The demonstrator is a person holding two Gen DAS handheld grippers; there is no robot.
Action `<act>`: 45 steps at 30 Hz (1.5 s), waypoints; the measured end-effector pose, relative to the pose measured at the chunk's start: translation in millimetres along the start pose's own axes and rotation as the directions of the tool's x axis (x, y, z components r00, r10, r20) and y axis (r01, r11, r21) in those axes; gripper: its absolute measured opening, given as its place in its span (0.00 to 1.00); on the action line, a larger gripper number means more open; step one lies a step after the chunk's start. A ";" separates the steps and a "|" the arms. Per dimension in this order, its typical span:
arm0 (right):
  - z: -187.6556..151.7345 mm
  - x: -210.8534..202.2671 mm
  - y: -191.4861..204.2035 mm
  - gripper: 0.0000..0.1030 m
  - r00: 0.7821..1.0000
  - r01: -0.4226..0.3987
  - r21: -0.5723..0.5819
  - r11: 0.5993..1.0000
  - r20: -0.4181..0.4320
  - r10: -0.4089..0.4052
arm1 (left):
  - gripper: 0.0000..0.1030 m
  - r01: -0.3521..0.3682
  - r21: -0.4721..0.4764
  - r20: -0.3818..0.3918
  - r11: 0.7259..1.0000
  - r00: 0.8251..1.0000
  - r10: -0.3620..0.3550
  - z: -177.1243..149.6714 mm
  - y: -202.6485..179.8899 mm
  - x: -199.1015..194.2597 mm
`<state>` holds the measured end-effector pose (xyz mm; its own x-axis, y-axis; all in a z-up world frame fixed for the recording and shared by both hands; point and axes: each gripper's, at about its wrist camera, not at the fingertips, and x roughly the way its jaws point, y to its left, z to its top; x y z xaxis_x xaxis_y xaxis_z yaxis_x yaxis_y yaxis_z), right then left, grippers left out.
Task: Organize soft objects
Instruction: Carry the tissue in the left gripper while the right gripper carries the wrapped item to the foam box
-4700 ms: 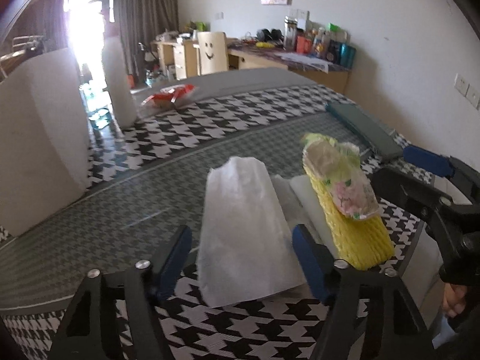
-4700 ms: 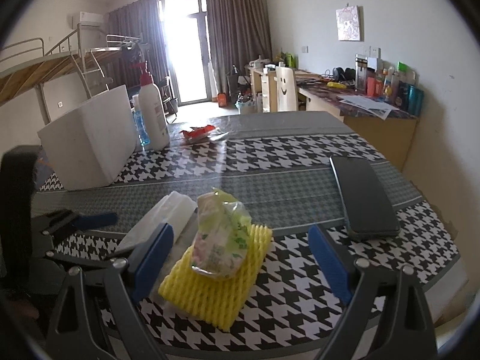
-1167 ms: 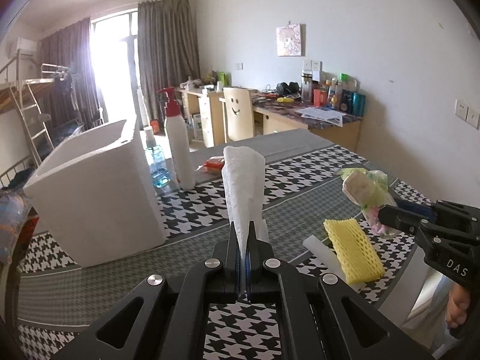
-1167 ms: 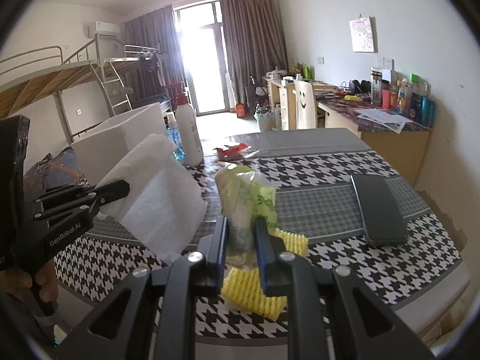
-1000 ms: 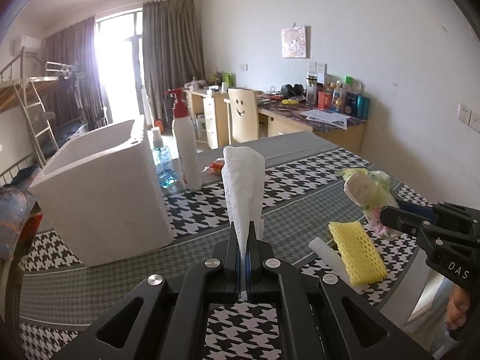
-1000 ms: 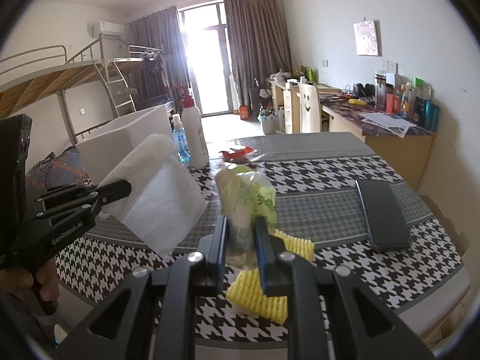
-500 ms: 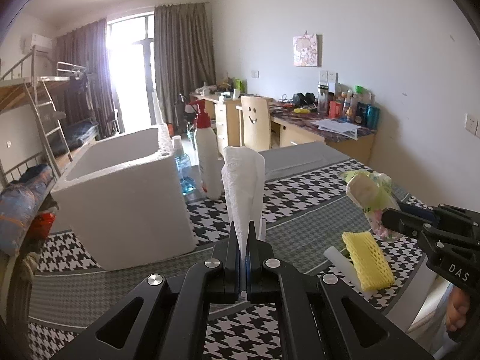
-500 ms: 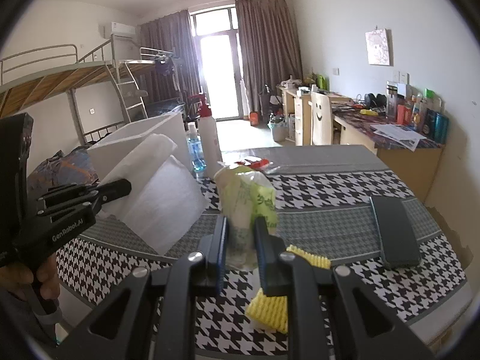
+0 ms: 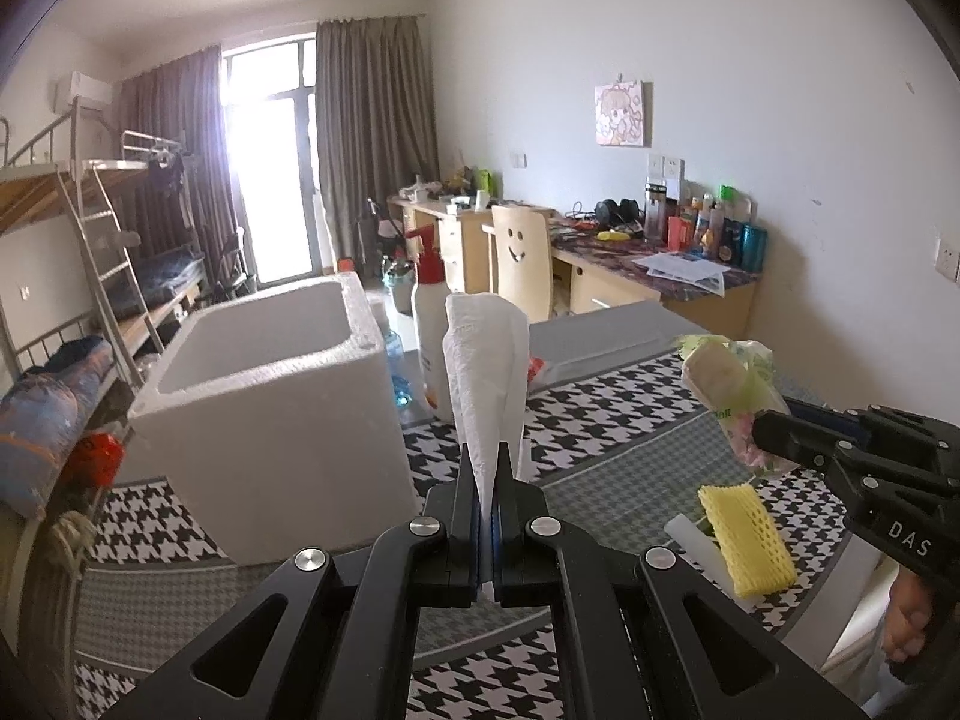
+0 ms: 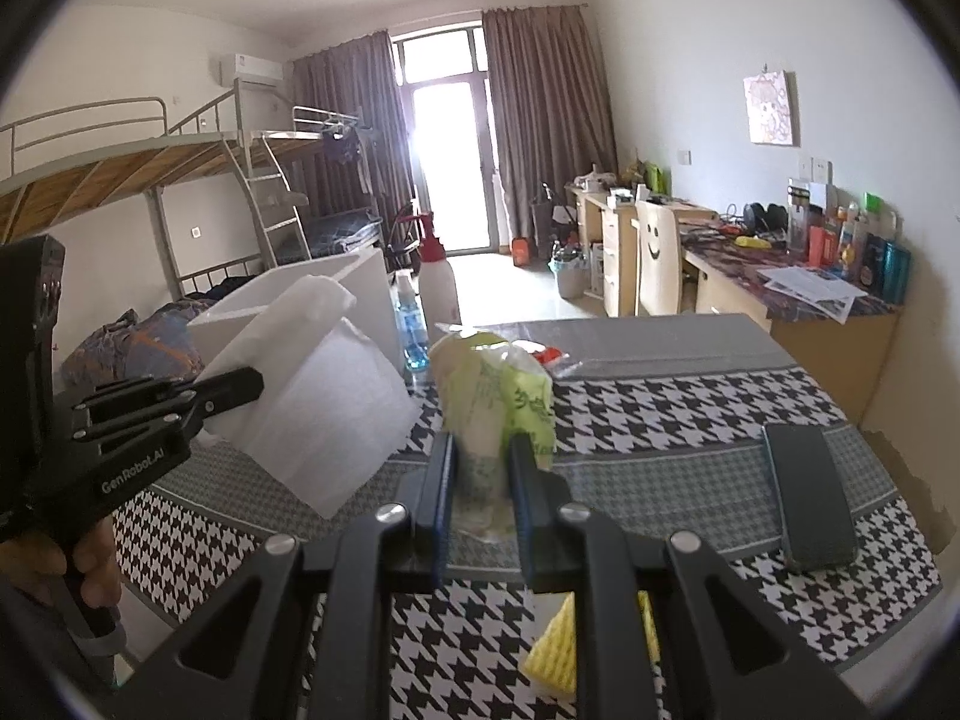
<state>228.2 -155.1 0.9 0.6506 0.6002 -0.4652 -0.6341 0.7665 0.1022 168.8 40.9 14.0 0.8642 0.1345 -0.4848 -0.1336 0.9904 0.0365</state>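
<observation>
My left tongs (image 9: 487, 483) are pressed together on a folded white foam sheet (image 9: 486, 372), which stands up from the jaws; my right tongs (image 10: 480, 474) pinch a green-printed plastic packet (image 10: 495, 396). Both have come up off the bench (image 10: 660, 420) since a few seconds ago, when the sheet and packet lay on it and the tongs stood spread around them. So the pick-ups look done, and carrying is the step in hand. The white styrofoam box (image 9: 264, 414) now sits closer and lower ahead of my left tongs, its open mouth showing; what I can see of the inside looks bare. The yellow foam net (image 9: 747, 531) stays behind on the bench, near its edge, not yet collected.
</observation>
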 end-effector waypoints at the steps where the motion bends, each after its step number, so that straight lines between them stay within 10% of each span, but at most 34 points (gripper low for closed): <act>1: 2.0 0.8 1.1 0.21 1.000 -0.002 -0.001 1.000 0.003 0.002 | 0.02 -0.004 0.006 0.006 1.000 1.000 0.004 1.8 0.4 -0.2; 45: 69.8 18.7 29.9 0.21 0.995 -0.040 -0.072 0.997 0.087 0.047 | 0.02 -0.098 -0.007 0.147 0.995 0.984 0.098 80.0 42.4 -4.1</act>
<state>250.7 -105.0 56.6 0.6542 0.6528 -0.3820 -0.6882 0.7232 0.0573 198.4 84.9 87.4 0.9089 0.2342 -0.3452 -0.2209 0.9722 0.0780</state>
